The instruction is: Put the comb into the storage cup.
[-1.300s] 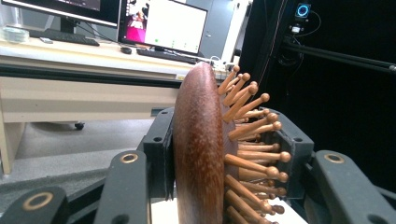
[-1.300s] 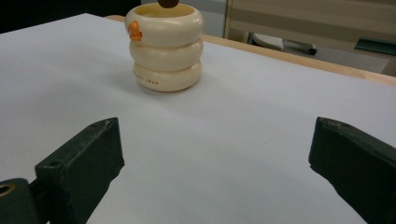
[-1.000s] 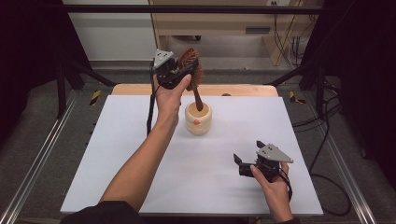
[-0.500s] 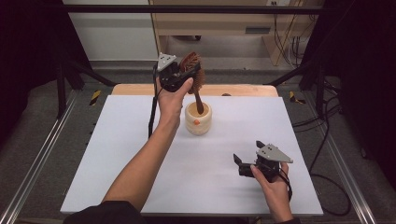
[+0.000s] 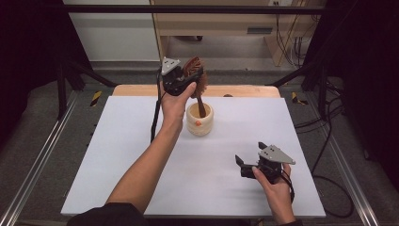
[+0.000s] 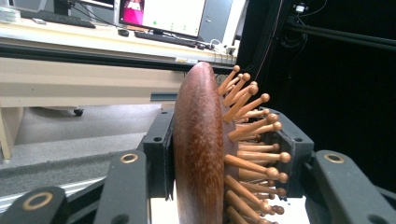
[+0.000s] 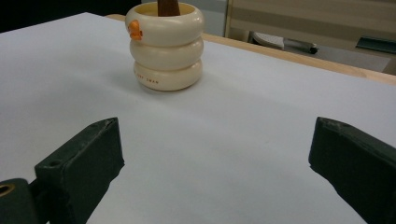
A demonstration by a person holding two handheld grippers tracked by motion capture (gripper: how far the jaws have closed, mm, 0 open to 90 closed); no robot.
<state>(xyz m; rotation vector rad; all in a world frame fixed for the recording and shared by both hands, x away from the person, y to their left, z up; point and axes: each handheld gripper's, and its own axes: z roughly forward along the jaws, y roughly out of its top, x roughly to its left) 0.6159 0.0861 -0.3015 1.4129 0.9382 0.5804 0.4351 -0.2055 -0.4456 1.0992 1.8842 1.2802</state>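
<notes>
Cream holder (image 5: 199,123) holds hairbrush (image 5: 195,75) handle; left tool (image 5: 184,79) grips brush head.

Hairbrush (image 6: 198,149) handle cut off by bottom edge in left gripper view; its lower end hidden inside the cup (image 5: 199,126) (cup lettering too small to read).

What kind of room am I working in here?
Probably a lab or office test station: a white table framed by metal rails, loose cables on the grey floor, and a desk with a monitor and keyboard behind it.
</notes>
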